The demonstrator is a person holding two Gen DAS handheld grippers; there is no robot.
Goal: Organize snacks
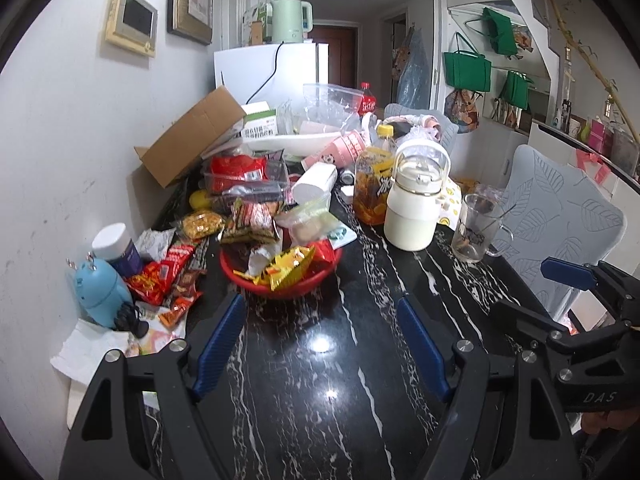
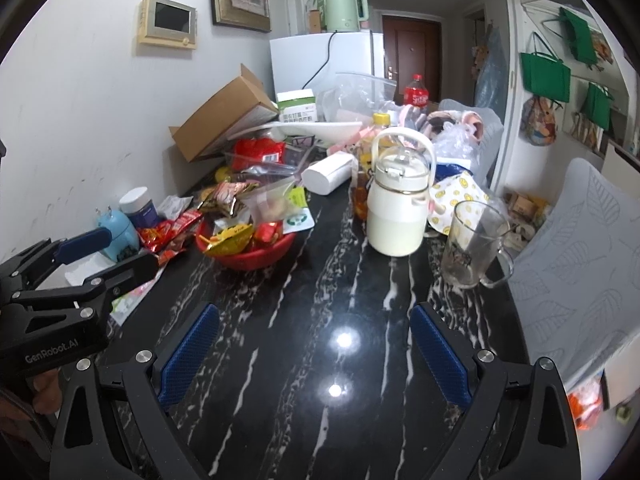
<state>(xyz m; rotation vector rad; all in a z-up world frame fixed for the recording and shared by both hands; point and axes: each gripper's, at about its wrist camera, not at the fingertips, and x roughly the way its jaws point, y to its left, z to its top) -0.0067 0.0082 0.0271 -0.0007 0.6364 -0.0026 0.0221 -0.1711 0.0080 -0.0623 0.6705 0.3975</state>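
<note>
Plainly, 2 grippers, left gripper point(image 1: 322, 344) and right gripper point(image 2: 316, 354), hold fingers wide and empty near 1 red basket point(image 1: 280, 280) of snacks.

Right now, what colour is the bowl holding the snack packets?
Red. The bowl shows best in the left wrist view, heaped with yellow and red packets.

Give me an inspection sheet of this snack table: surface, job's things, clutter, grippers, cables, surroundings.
Surface: black marble table, glossy, bare at the near end.
Job's things: red bowl heaped with snack packets; more red packets loose to its left.
Clutter: white jug, glass mug, cardboard box, blue figurine.
Grippers: left gripper and right gripper open, holding nothing.
Cables: black kettle cord down the fridge.
Surroundings: white fridge, green bags on the wall.
</note>
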